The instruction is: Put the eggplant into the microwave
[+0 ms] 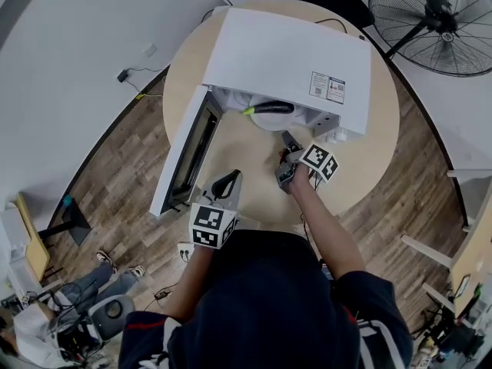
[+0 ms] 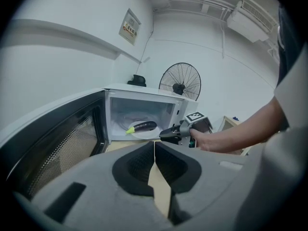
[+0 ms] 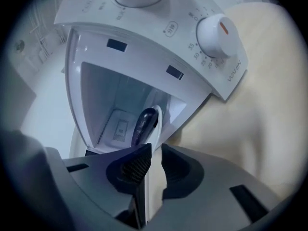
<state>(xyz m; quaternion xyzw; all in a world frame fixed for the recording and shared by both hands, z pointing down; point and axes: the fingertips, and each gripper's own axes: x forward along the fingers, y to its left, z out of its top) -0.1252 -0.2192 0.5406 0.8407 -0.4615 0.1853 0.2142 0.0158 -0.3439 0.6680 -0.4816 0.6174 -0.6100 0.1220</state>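
Observation:
The dark purple eggplant lies on a white plate inside the white microwave, green stem to the left. The microwave door stands wide open on the left. My right gripper hovers just in front of the opening, jaws a narrow gap apart and holding nothing. Nearer me, beside the door's free edge, my left gripper is shut and empty.
The microwave sits on a round beige table over a wood floor. A black standing fan is behind it at the right. Another person sits at the lower left. Timer dials are right of the opening.

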